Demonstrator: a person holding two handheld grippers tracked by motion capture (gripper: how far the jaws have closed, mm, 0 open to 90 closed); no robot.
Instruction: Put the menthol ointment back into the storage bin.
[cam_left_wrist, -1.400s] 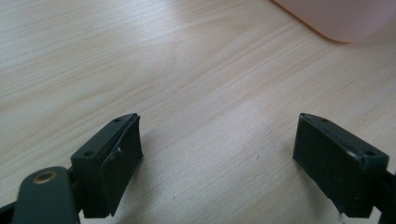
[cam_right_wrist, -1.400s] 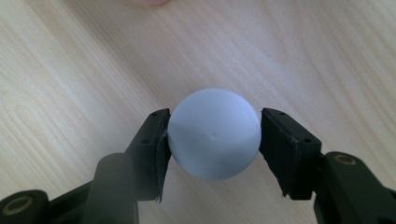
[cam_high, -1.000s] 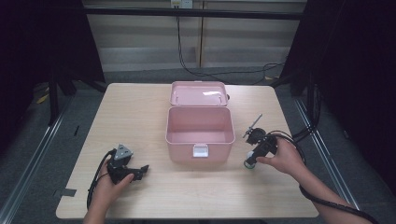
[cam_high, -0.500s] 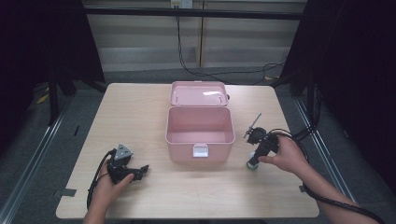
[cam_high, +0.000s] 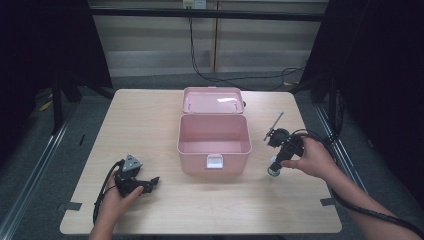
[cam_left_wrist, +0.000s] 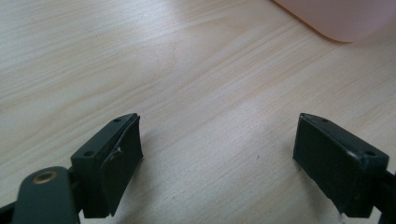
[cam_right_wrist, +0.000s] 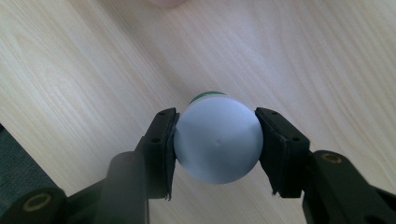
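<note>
While gripped, white-capped bottle (cam_right_wrist: 218, 142) has lifted off table (cam_high: 150, 120)

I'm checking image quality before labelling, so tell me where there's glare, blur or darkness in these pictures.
High view: dark surroundings, table evenly lit, a pale glare patch on the pink box lid. Left gripper view: wood grain sharp, the near fingers slightly soft. Right gripper view: the white-capped bottle between the fingers looks washed out, nearly featureless.

Lab recording bay: lone wooden table (cam_high: 150, 125), black curtains (cam_high: 45, 45), metal frame rails (cam_high: 30, 170), floor cables (cam_high: 210, 75).
</note>
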